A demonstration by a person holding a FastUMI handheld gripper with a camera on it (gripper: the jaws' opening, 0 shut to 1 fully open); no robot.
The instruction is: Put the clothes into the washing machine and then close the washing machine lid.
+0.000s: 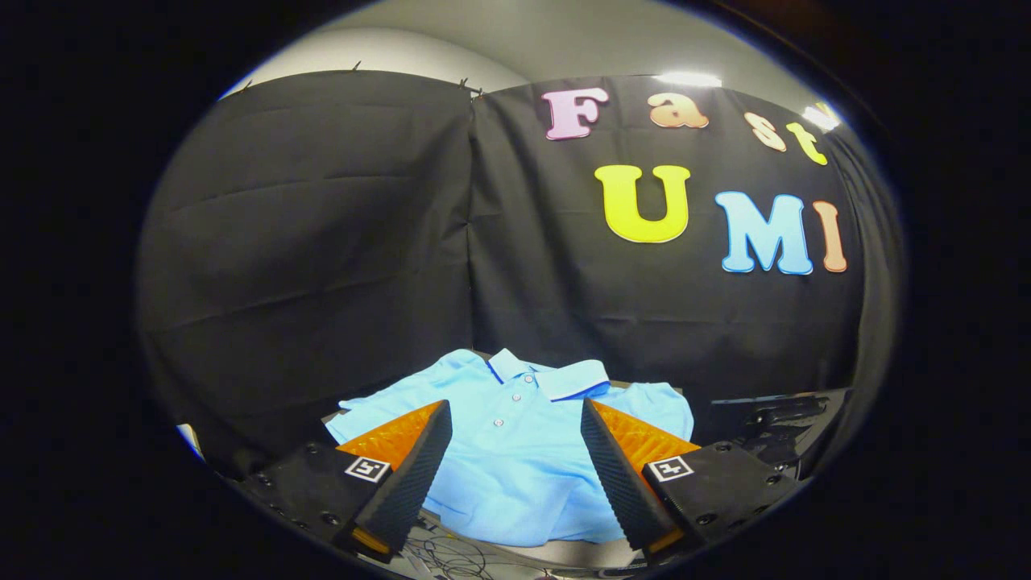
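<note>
Gripper (515, 439): fingers wide apart, gripping nothing. Light blue polo shirt (515, 451) flat just ahead. Risk: shallow pinch, one layer caught, shirt slips.

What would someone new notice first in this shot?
A light blue polo shirt with a buttoned collar, spread flat on a surface just ahead of the fingers, draws the eye first. The gripper hangs open above it, one finger over each side of the shirt. Black cloth hangs behind.
</note>
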